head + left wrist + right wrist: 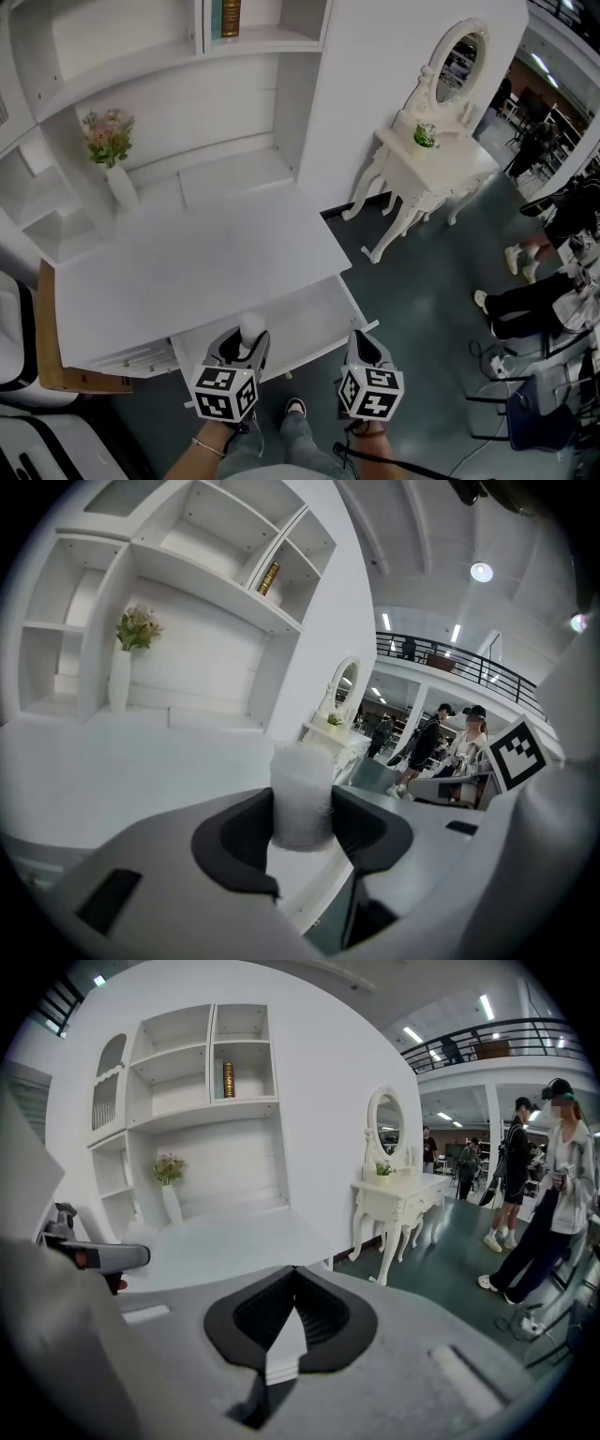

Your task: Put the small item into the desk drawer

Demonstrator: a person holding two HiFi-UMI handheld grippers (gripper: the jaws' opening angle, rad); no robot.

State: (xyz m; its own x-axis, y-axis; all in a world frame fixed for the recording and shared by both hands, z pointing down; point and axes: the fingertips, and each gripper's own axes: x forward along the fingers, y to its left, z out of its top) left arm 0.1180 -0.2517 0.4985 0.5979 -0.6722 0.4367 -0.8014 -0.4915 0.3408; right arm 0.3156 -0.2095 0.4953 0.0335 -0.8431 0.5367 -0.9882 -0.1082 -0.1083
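Note:
The small item (250,327) is a white, frosted little cylinder, and my left gripper (246,339) is shut on it. It is held upright over the left part of the open desk drawer (307,322). In the left gripper view the cylinder (302,794) stands between the two dark pads of my left gripper (302,834), which press on its sides. My right gripper (362,336) hovers at the drawer's front right corner. Seen in its own view, my right gripper (294,1273) has its tips together and holds nothing.
The white desk top (197,258) lies behind the drawer, with a vase of flowers (116,169) at its back left and shelves above. A white dressing table with a mirror (427,155) stands to the right. People sit at the far right (534,295).

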